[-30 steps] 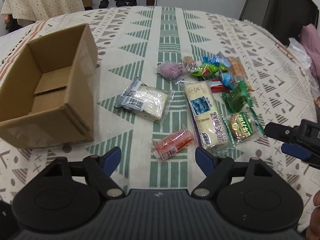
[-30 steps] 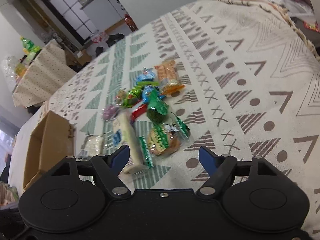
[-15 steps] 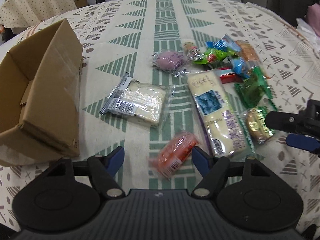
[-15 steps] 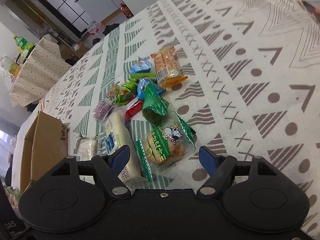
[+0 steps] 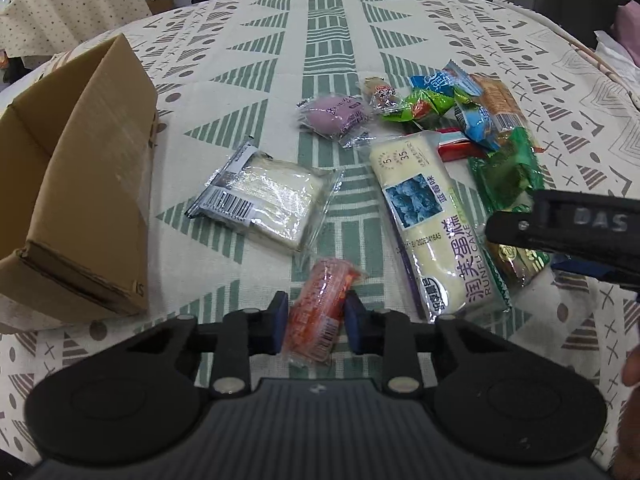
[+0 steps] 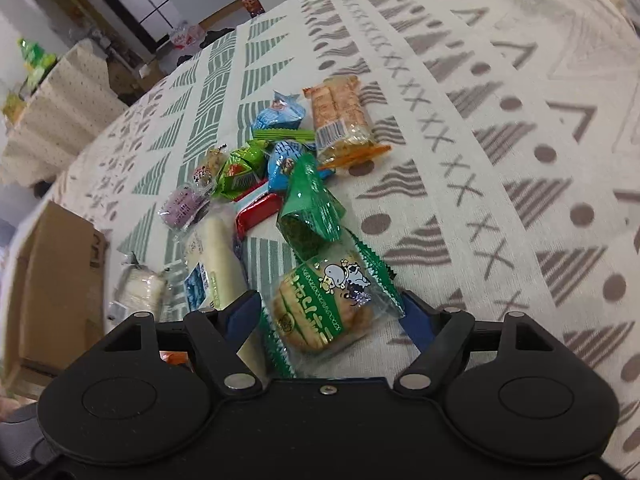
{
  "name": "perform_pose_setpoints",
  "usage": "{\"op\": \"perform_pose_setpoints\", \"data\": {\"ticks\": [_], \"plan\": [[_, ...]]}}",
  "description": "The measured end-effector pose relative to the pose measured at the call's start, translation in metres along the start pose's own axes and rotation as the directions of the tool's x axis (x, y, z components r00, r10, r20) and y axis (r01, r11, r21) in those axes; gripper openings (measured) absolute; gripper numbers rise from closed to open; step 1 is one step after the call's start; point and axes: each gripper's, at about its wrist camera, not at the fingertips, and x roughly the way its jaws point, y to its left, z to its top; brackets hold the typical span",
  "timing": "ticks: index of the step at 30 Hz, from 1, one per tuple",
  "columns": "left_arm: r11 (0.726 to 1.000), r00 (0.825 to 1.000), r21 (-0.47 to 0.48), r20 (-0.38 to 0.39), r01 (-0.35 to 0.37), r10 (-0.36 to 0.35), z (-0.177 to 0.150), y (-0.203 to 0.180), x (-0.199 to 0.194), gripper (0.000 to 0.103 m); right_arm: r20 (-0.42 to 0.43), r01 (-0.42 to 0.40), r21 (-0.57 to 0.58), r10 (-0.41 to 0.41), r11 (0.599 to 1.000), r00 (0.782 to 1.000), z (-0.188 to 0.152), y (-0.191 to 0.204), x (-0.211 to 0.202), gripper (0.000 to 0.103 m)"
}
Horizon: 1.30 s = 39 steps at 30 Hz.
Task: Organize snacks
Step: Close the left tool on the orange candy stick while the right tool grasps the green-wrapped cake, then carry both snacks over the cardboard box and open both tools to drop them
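My left gripper was closing its jaws on the orange snack packet, both blue pads against its sides on the patterned tablecloth. My right gripper stood wide, straddling the green-edged biscuit pack without pressing it. The left view showed that pack mostly hidden behind the right gripper's arm. One cardboard box sat at the left, cut off by the frame. I counted one white cake bar, one clear-wrapped sandwich, one purple bun.
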Motion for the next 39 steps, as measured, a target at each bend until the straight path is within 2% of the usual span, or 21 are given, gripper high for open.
{"op": "perform_pose_setpoints", "data": {"ticks": [4, 6, 9, 17, 21, 25, 27, 30, 33, 39], "plan": [[1.000, 1.000, -0.015, -0.002, 0.004, -0.004, 0.001, 0.004, -0.007, 0.022, 0.030, 0.054, -0.065, -0.052, 0.996, 0.998, 0.000, 0.010, 0.002, 0.065], [1.000, 1.000, -0.031, 0.003, 0.003, -0.003, 0.002, 0.008, -0.013, 0.021, 0.042, 0.057, -0.079, -0.054, 0.995, 0.998, 0.000, 0.011, -0.003, 0.048], [0.998, 1.000, -0.058, 0.016, 0.000, 0.001, 0.002, 0.014, -0.023, 0.021, 0.053, 0.044, -0.047, -0.042, 0.998, 0.998, 0.003, 0.007, -0.010, 0.038], [0.995, 0.997, -0.101, 0.075, -0.002, 0.009, 0.006, 0.028, -0.055, 0.021, 0.084, 0.001, -0.017, 0.001, 1.000, 0.997, 0.005, 0.007, -0.026, 0.025], [0.992, 0.994, -0.123, 0.103, -0.010, 0.023, 0.007, 0.036, -0.071, 0.021, 0.107, -0.055, -0.005, 0.055, 0.998, 0.993, 0.003, 0.007, -0.038, 0.015], [0.992, 0.991, -0.129, 0.127, -0.014, 0.030, 0.009, 0.037, -0.084, 0.021, 0.116, -0.115, -0.001, 0.115, 0.993, 0.987, -0.001, 0.009, -0.048, 0.012], [0.990, 0.990, -0.139, 0.134, -0.013, 0.032, 0.009, 0.039, -0.090, 0.021, 0.123, -0.180, 0.027, 0.175, 0.983, 0.977, -0.001, 0.007, -0.053, 0.007], [0.988, 0.987, -0.150, 0.156, -0.017, 0.041, 0.010, 0.043, -0.102, 0.021, 0.146, -0.263, 0.052, 0.253, 0.963, 0.956, -0.002, 0.006, -0.063, 0.007], [0.986, 0.983, -0.164, 0.178, -0.019, 0.049, 0.011, 0.049, -0.115, 0.021, 0.162, -0.312, 0.058, 0.299, 0.948, 0.940, -0.003, 0.007, -0.069, 0.007], [0.978, 0.975, -0.205, 0.209, -0.029, 0.073, 0.011, 0.067, -0.133, 0.021, 0.190, -0.426, 0.049, 0.411, 0.903, 0.892, -0.002, 0.015, -0.079, 0.006]]}}
